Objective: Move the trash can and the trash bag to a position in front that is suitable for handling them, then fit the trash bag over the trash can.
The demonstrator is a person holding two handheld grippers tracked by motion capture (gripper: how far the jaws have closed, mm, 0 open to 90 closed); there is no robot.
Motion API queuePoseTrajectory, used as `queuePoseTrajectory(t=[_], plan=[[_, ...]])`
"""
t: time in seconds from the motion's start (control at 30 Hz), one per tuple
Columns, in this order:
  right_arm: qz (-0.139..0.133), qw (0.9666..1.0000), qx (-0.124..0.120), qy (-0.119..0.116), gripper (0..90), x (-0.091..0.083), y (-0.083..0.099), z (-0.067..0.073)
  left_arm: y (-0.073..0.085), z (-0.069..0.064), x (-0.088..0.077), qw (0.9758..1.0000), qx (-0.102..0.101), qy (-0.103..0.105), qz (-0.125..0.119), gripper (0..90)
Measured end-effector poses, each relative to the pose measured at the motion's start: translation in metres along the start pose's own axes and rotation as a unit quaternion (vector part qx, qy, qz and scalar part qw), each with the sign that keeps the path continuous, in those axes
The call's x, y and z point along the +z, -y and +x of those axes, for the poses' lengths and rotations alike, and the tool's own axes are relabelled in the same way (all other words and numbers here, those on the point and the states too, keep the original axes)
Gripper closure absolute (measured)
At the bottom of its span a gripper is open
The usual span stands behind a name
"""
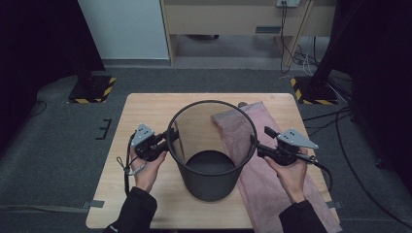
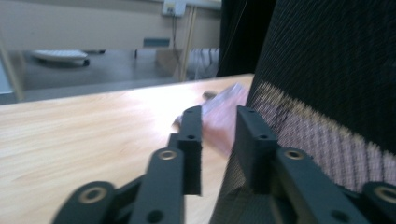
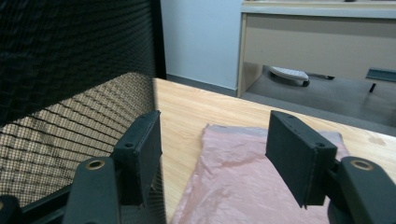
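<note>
A black mesh wastebasket (image 1: 214,187) stands upright in the middle of the wooden table (image 1: 145,111). A flat pink plastic bag (image 1: 272,184) lies along the table's right side, its far end behind the basket. My left gripper (image 1: 171,137) is at the basket's left rim. In the left gripper view my left gripper (image 2: 219,116) has its jaws apart, with the edge of the basket (image 2: 327,70) in the gap, unpressed. My right gripper (image 1: 261,138) sits by the right rim, open. The right gripper view shows my right gripper (image 3: 215,121) wide open beside the basket (image 3: 56,70), above the bag (image 3: 233,172).
A small dark thing (image 1: 241,104) lies on the table at the bag's far end. Two stands with yellow-black striped bases (image 1: 92,90) flank the table on the grey floor. A light wooden desk (image 1: 233,19) and loose cables (image 1: 296,53) are beyond.
</note>
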State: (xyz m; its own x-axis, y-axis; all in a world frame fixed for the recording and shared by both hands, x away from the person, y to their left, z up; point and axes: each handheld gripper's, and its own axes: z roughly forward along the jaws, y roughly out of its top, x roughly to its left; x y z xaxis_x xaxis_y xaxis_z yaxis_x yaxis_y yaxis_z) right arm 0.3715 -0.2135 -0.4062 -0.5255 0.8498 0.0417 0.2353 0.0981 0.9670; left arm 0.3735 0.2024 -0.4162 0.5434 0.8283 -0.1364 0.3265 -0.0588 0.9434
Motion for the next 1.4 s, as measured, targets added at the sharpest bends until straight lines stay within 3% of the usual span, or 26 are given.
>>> queuePoseTrajectory(t=[0.03, 0.1, 0.17, 0.2, 0.27, 0.3, 0.33, 0.37, 0.4, 0.43, 0.47, 0.5, 0.63, 0.67, 0.73, 0.77, 0.83, 0.9, 1.0, 1.03, 1.07, 1.17, 1.2, 1.23, 1.3, 1.4], plan=[[0.003, 0.9999, 0.009, 0.013, 33.1, -0.006, 0.004, -0.014, 0.004, 0.004, -0.006, 0.9998, 0.01, -0.009, 0.015, 61.6], [0.006, 0.9997, 0.018, 0.017, 32.4, -0.008, 0.006, -0.019, 0.014, 0.013, -0.017, 0.999, 0.011, -0.022, 0.037, 59.0], [0.024, 0.9985, 0.023, 0.043, 30.0, -0.016, 0.02, -0.043, 0.031, 0.026, -0.032, 0.9964, 0.013, -0.047, 0.069, 50.1], [0.024, 0.9985, 0.023, 0.043, 30.0, -0.016, 0.02, -0.043, 0.031, 0.026, -0.032, 0.9964, 0.013, -0.047, 0.069, 47.5], [0.027, 0.9976, 0.036, 0.052, 28.7, -0.02, 0.029, -0.054, 0.048, 0.034, -0.042, 0.9941, 0.003, -0.062, 0.09, 44.4], [0.051, 0.9957, 0.041, 0.066, 27.3, -0.025, 0.04, -0.067, 0.061, 0.039, -0.048, 0.9917, -0.006, -0.074, 0.105, 40.0], [0.051, 0.9957, 0.041, 0.066, 27.3, -0.025, 0.04, -0.067, 0.061, 0.039, -0.048, 0.9917, -0.006, -0.074, 0.105, 38.1], [0.068, 0.9946, 0.039, 0.068, 24.2, -0.027, 0.05, -0.076, 0.074, 0.044, -0.051, 0.9887, -0.007, -0.084, 0.124, 35.3], [0.068, 0.9946, 0.039, 0.068, 24.2, -0.027, 0.05, -0.076, 0.074, 0.044, -0.051, 0.9887, -0.007, -0.084, 0.124, 33.5], [0.078, 0.9941, 0.04, 0.064, 23.1, -0.028, 0.053, -0.078, 0.084, 0.048, -0.051, 0.9868, -0.008, -0.089, 0.135, 33.5], [0.096, 0.9928, 0.031, 0.064, 22.6, -0.03, 0.061, -0.084, 0.087, 0.049, -0.051, 0.986, -0.01, -0.092, 0.139, 30.9], [0.116, 0.9901, 0.035, 0.07, 21.7, -0.032, 0.07, -0.089, 0.094, 0.054, -0.048, 0.9836, -0.019, -0.093, 0.153, 28.4], [0.145, 0.9851, 0.04, 0.084, 21.1, -0.035, 0.083, -0.101, 0.1, 0.058, -0.044, 0.9816, -0.014, -0.095, 0.165, 24.4], [0.16, 0.9816, 0.049, 0.091, 21.1, -0.038, 0.09, -0.109, 0.102, 0.058, -0.042, 0.9816, -0.022, -0.087, 0.168, 24.3], [0.166, 0.9805, 0.05, 0.093, 21.1, -0.039, 0.093, -0.112, 0.102, 0.058, -0.041, 0.9814, -0.023, -0.086, 0.17, 24.2], [0.189, 0.9755, 0.063, 0.094, 21.8, -0.043, 0.102, -0.119, 0.102, 0.058, -0.04, 0.9813, -0.022, -0.086, 0.171, 23.8], [0.197, 0.9738, 0.065, 0.093, 21.8, -0.044, 0.105, -0.121, 0.102, 0.058, -0.04, 0.9818, -0.025, -0.085, 0.168, 23.8], [0.235, 0.966, 0.071, 0.081, 22.0, -0.047, 0.117, -0.126, 0.102, 0.058, -0.039, 0.9814, -0.024, -0.086, 0.17, 23.8], [0.249, 0.9629, 0.072, 0.075, 23.3, -0.047, 0.121, -0.127, 0.102, 0.058, -0.039, 0.9819, -0.027, -0.085, 0.167, 23.8], [0.263, 0.9596, 0.072, 0.068, 25.2, -0.046, 0.123, -0.126, 0.102, 0.058, -0.04, 0.9819, -0.027, -0.084, 0.167, 23.7], [0.263, 0.9596, 0.072, 0.068, 25.2, -0.046, 0.123, -0.126, 0.102, 0.058, -0.04, 0.9817, -0.027, -0.084, 0.168, 23.7], [0.284, 0.9541, 0.072, 0.06, 25.9, -0.043, 0.127, -0.124, 0.103, 0.059, -0.04, 0.9815, -0.032, -0.083, 0.169, 23.8], [0.28, 0.9564, 0.056, 0.063, 27.3, -0.042, 0.129, -0.124, 0.103, 0.059, -0.04, 0.9812, -0.03, -0.083, 0.172, 23.8], [0.28, 0.9564, 0.056, 0.063, 27.3, -0.042, 0.129, -0.124, 0.103, 0.059, -0.04, 0.9812, -0.03, -0.083, 0.172, 23.8], [0.289, 0.9535, 0.042, 0.073, 34.6, -0.042, 0.128, -0.12, 0.103, 0.058, -0.04, 0.9819, -0.032, -0.08, 0.169, 23.8], [0.291, 0.9534, 0.027, 0.076, 42.7, -0.041, 0.127, -0.118, 0.103, 0.056, -0.038, 0.9819, -0.031, -0.078, 0.17, 23.8]])
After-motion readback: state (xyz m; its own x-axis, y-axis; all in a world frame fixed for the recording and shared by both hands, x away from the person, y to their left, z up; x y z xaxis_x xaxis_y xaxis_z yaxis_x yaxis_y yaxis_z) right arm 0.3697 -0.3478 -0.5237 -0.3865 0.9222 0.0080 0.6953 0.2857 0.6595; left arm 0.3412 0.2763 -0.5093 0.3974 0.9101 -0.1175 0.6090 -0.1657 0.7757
